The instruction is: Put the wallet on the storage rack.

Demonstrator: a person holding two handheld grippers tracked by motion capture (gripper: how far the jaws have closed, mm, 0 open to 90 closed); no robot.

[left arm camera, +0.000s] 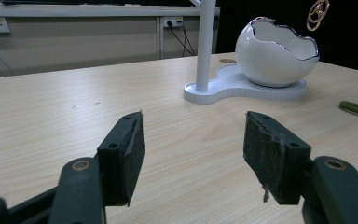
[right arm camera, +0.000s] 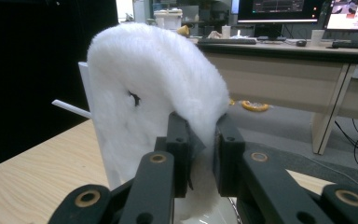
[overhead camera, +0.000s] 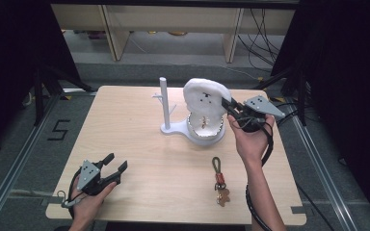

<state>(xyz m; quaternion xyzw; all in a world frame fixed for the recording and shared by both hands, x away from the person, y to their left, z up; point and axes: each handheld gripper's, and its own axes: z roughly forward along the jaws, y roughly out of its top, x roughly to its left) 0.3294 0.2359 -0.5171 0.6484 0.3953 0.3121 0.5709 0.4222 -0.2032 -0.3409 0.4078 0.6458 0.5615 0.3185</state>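
A fluffy white plush cloth (overhead camera: 203, 94) hangs in the air just above a glossy white egg-shaped ceramic bowl (overhead camera: 205, 129), a little right of the middle of the pale wooden worktop (overhead camera: 135, 144). The right hand-held gripper (overhead camera: 227, 103) pinches the cloth by its edge; in the right gripper view the two black jaws are pressed together on a fold of the white fur (right arm camera: 158, 93), which drapes over and in front of them. The person's right hand (overhead camera: 250, 137) holds that gripper at about four o'clock from the cloth.

The bowl sits on a flat white base and has a jagged, cracked-shell rim; something small and gold-coloured lies inside it, too small to make out. On the same base, at nine o'clock from the bowl, a slim white upright post (overhead camera: 164, 103) rises with short side pegs.

At six o'clock from the bowl, well apart from it, a keyring with a dark green strap, a red-brown leather piece and a tan charm (overhead camera: 219, 185) lies flat on the worktop.

Far off at about eight o'clock from the bowl, near the front left corner of the worktop, the left hand-held gripper (overhead camera: 115, 163) rests in the person's left hand (overhead camera: 86, 199). Its jaws are spread wide with nothing between them. In the left gripper view they frame bare wood, with the bowl (left arm camera: 276, 53) and post (left arm camera: 204, 46) beyond.
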